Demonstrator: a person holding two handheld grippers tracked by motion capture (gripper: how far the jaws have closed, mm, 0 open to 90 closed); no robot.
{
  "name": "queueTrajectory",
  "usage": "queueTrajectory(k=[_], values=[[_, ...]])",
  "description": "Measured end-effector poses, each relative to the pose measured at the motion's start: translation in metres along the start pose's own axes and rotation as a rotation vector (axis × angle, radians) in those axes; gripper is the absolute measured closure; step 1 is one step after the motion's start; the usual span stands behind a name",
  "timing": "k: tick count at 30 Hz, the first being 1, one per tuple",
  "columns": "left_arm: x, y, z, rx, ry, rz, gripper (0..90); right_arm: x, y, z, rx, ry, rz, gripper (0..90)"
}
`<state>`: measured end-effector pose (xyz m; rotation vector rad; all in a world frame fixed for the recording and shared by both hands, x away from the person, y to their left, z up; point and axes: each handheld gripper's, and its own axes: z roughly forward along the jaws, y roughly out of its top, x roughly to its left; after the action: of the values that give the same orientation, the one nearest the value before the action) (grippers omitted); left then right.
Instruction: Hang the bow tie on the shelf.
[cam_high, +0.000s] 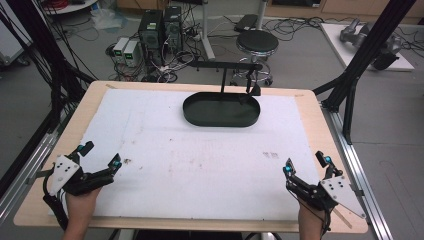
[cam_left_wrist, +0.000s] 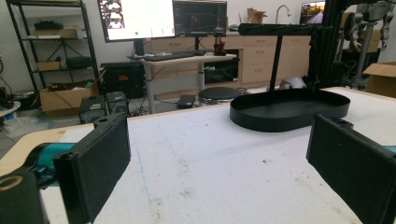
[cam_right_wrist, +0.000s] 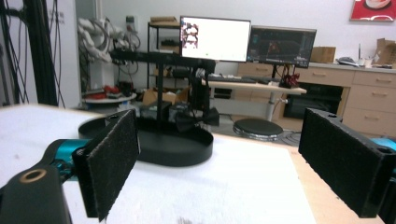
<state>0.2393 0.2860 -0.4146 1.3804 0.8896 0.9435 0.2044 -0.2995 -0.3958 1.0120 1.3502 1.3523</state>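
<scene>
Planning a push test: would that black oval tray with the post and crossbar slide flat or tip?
The black tray probably slides flat: its base looks broad and low. The tall post and crossbar raise the weight, so a high push might rock it. The white mat looks rough, likely adding drag.

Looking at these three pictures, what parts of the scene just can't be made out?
- High view: inside of the black tray, all dark; what hangs from its stand's bar is too small.
- Right gripper view: that dark hanging thing is blurred.
- Both gripper views: monitor screens too far to read.
- High view: the person's arms, cut by the bottom edge.
</scene>
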Motion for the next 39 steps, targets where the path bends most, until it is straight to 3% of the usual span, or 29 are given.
queueTrajectory(k=[7,12,39], values=[[0.001,0.000,-0.004,-0.002,0.017,0.008,6.8,0.000,-0.009,0.001,0.001,0.003,0.030,11.6],[0.003,-0.001,-0.005,0.005,0.023,-0.012,6.9,0.002,-0.011,0.003,0.008,0.009,0.022,11.7],[0.004,-0.002,-0.005,0.016,0.039,-0.008,6.8,-0.003,-0.012,0.001,-0.002,-0.001,0.021,11.7]])
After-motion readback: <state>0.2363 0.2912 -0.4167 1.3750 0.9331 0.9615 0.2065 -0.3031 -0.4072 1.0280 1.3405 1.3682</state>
